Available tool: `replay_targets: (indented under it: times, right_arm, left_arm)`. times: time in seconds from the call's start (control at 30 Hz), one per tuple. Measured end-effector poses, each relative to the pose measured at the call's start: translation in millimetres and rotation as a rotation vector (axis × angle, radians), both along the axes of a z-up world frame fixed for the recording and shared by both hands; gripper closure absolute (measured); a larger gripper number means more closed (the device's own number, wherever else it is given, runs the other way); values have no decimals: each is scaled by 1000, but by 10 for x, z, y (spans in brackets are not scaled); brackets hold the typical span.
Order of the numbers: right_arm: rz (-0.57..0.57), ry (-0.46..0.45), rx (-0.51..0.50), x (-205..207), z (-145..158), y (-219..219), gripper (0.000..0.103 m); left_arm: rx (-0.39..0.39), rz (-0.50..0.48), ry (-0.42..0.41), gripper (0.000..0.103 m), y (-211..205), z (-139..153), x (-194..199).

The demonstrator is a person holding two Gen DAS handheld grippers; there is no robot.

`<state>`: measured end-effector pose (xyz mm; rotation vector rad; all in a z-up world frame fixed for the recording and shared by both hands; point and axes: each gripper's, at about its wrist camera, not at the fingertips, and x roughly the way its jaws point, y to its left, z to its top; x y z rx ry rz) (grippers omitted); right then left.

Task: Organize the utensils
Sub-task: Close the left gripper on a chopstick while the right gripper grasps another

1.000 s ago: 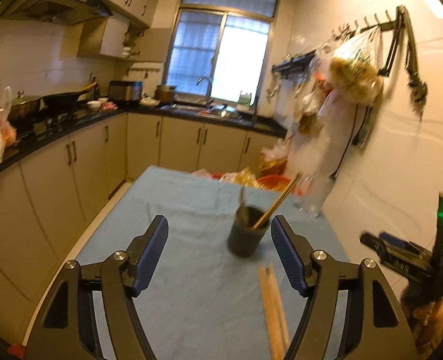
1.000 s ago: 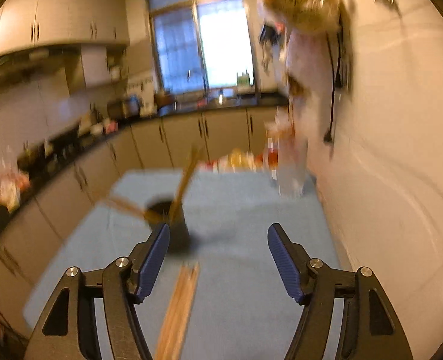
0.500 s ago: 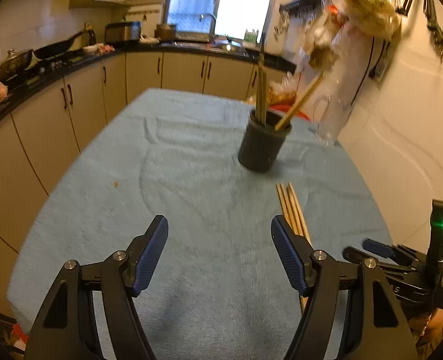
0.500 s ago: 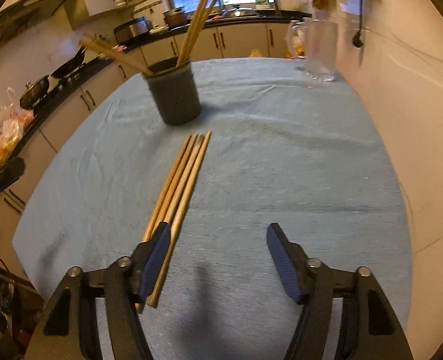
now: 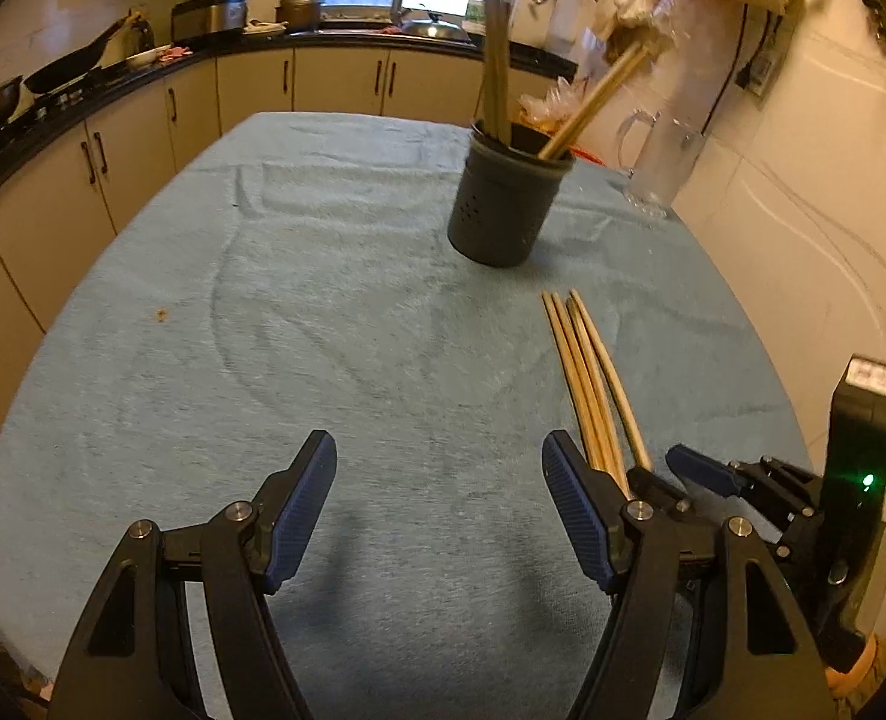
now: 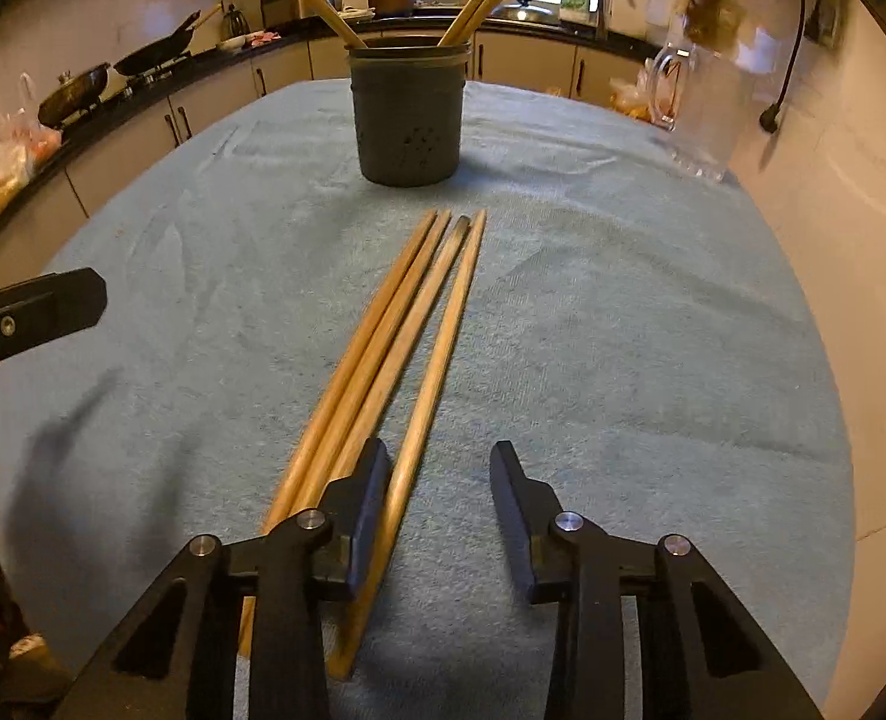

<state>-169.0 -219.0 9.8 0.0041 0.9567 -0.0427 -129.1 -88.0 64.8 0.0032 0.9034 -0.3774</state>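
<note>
Right gripper [image 6: 440, 480]: jaws have just been closing and now stand narrow; the rightmost of the loose chopsticks [image 6: 407, 348] lies between them, against the left pad, the right pad apart from it, so nothing is clamped.
Left gripper [image 5: 440, 498]: jaws held wide over bare cloth, nothing between them; its right finger [image 5: 574, 510] is just beside the near ends of the loose chopsticks [image 5: 586, 384].
Change from earlier frames: both views have been brought down and closer to the table; the loose chopsticks, formerly off to the right gripper's left finger, are now partly within its jaws.
Loose chopsticks: four are laid side by side on the blue cloth [image 6: 622, 330], far tips pointing at the dark utensil holder [image 6: 408, 120], a gap of cloth left between.
Utensil holder: upright, with more chopsticks leaning out of it.
Edges: the glass pitcher [image 6: 697, 114] stands near the far right edge, by the wall.
Open room: bare cloth is seen right of the chopsticks and across the whole left half of the table.
</note>
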Motion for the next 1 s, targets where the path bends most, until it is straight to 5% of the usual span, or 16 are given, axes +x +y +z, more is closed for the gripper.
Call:
replay_targets:
  times: [0.07, 0.17, 0.5, 0.77, 1.0]
  right_arm:
    - [-38, -1, 0, 16, 1, -76, 87]
    - [-118, -13, 38, -13, -11, -286, 92]
    - [-142, -71, 141, -136, -28, -516, 92]
    - [-149, -91, 273, -179, -56, -669, 92]
    - [-149, -94, 287, -171, -64, -676, 92]
  left_arm:
    - [7, -30, 15, 33, -95, -49, 27]
    - [12, -65, 42, 33, -236, -120, 80]
    - [38, -171, 78, 57, -774, -330, 254]
    - [104, -179, 85, 90, -974, -484, 358]
    - [107, -148, 100, 96, -984, -473, 420]
